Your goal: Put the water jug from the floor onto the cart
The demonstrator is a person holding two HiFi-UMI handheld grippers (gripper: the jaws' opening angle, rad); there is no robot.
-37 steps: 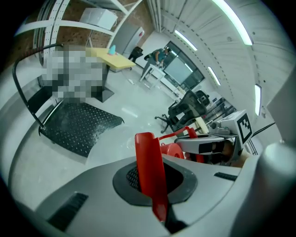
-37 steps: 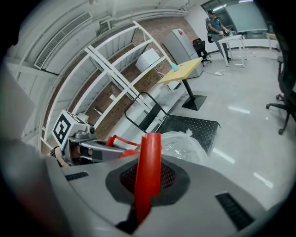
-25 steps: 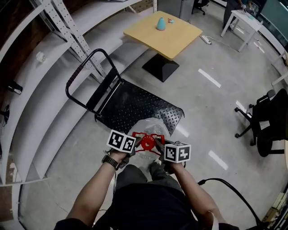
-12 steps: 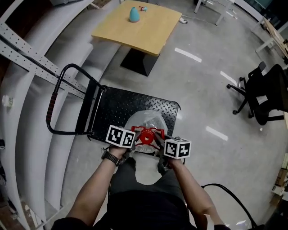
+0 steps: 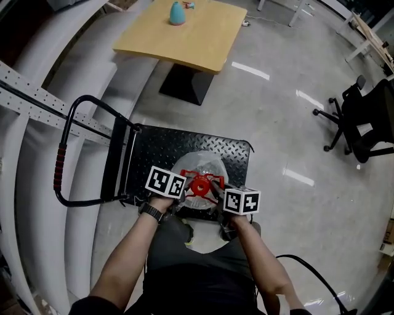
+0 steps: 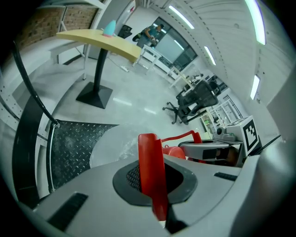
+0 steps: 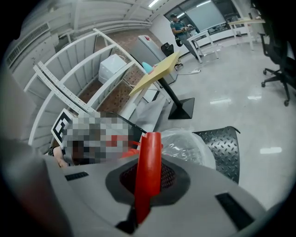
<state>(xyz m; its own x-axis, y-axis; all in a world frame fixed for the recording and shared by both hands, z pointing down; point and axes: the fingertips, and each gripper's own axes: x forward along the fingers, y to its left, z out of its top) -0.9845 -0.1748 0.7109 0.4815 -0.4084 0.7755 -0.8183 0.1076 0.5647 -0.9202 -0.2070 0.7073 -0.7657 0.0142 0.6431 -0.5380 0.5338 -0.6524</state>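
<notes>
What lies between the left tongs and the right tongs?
The red handle of the water jug lies there; left tongs and right tongs are both shut on it. The head view shows it.

Quantities: one water jug, one cart, one wooden table, one teal object, two grippers: left gripper, right gripper.

Over the black checker-plate cart, the base of the clear plastic water jug is hidden; deck contact cannot be determined.

Red handle, black diamond-plate cart.
</notes>
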